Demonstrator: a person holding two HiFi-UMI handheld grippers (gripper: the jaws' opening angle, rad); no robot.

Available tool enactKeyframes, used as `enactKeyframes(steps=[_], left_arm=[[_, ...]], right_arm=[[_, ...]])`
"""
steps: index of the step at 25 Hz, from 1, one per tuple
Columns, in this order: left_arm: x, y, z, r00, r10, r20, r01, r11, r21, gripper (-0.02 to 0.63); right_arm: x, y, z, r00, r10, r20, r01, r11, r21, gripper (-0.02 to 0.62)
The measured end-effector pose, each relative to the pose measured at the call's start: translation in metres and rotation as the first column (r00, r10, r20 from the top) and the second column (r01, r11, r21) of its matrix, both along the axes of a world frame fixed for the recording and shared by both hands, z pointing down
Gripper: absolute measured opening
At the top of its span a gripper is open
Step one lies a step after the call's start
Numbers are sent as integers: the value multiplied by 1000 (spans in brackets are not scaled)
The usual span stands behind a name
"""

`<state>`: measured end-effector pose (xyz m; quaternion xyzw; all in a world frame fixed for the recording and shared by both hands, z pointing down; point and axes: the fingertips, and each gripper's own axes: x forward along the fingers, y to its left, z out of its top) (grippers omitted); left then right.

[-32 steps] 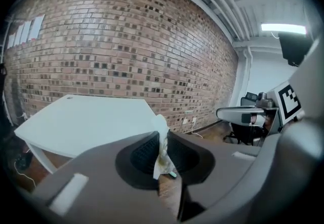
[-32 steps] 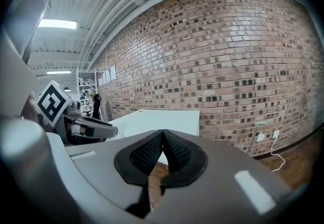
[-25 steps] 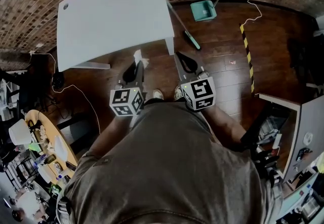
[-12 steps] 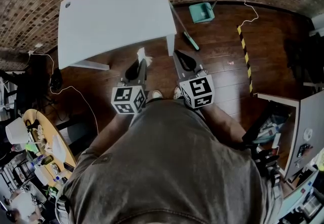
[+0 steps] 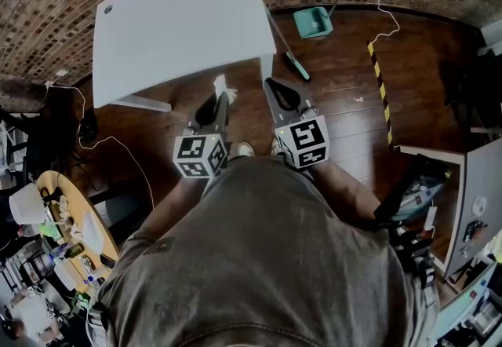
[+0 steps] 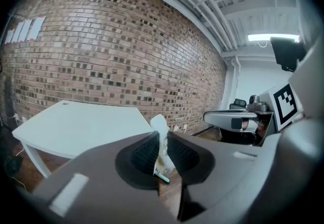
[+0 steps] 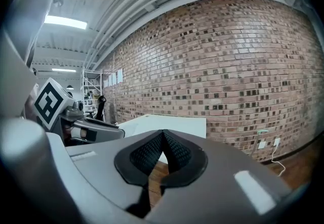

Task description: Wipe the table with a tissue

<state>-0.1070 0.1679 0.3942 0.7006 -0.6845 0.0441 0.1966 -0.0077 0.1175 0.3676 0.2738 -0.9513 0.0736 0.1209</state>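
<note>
A white table (image 5: 180,23) stands against the brick wall, just ahead of both grippers; its top looks bare. My left gripper (image 5: 220,94) is shut on a crumpled white tissue (image 5: 222,87), which sticks up between the pads (image 6: 161,147). It hangs above the wooden floor, short of the table's near edge (image 6: 76,132). My right gripper (image 5: 271,85) is shut with nothing in it, its tips close to the table's near right leg (image 5: 266,69). The table top (image 7: 167,124) shows beyond the right gripper's shut jaws (image 7: 163,139).
A teal dustpan (image 5: 314,22) and a long-handled broom (image 5: 286,51) lie on the floor right of the table. Yellow-black tape (image 5: 382,86) marks the floor farther right. A cluttered round table (image 5: 67,228) is at the lower left, a cabinet (image 5: 463,204) at the right.
Both grippers have moved a little forward toward the table, the tissue still held in the left one. The view has shifted slightly.
</note>
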Motion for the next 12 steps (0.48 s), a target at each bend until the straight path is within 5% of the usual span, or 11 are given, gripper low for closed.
enactKeyframes(steps=[12], left_arm=[[-3, -2, -1, 1000, 7, -12, -7, 1000, 1, 49]], right_arm=[[-4, 1, 1, 1000, -9, -9, 9, 1000, 0, 12]])
